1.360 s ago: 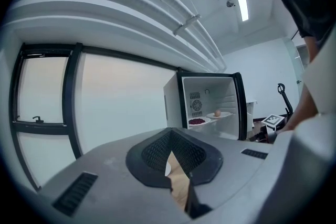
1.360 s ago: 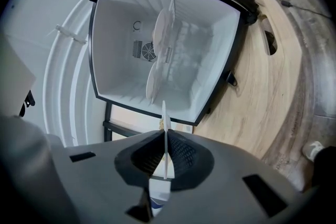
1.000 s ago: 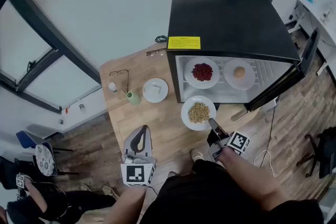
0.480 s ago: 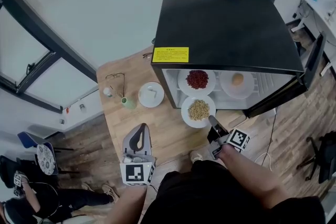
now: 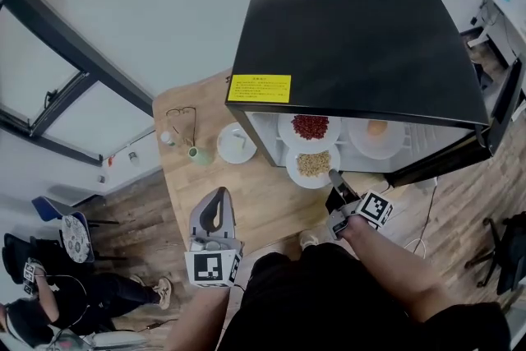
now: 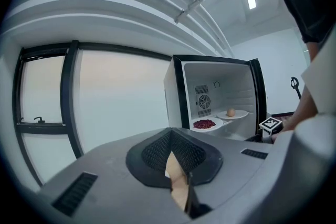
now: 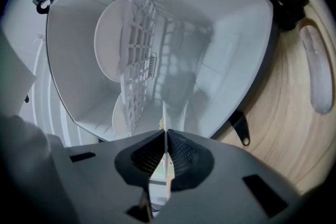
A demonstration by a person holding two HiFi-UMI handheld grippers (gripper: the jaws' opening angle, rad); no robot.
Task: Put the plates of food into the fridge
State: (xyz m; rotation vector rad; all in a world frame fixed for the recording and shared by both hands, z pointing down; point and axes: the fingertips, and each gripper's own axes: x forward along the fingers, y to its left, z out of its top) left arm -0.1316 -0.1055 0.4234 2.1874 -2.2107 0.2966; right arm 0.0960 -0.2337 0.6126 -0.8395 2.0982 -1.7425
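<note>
1. My right claw [image 5: 334, 177] is clenched on the near rim of the plate of grains [image 5: 312, 164]. In the right gripper view the rim shows as a thin white edge pinched between the pads.
2. A second ago that plate sat over the desk [image 5: 246, 201] just in front of the fridge [image 5: 362, 37]. Now its far half is tucked under the fridge's top edge, so it is crossing the doorway.
3. I judge it is heading for the space below the wire shelf [image 7: 137, 50]. The shelf already carries the plate of red food [image 5: 310, 127] and the plate with a round orange thing [image 5: 376, 131].
4. That makes this the third plate, nearly home but not yet set down. Letting go comes only once it rests on the fridge floor.
5. My right forearm reaches forward, with the claw about level and turned on its side, as the upright shelf in its view suggests.
6. My left claw [image 5: 218, 201] is clenched on nothing, held back over the desk's near edge, facing the open fridge.
</note>
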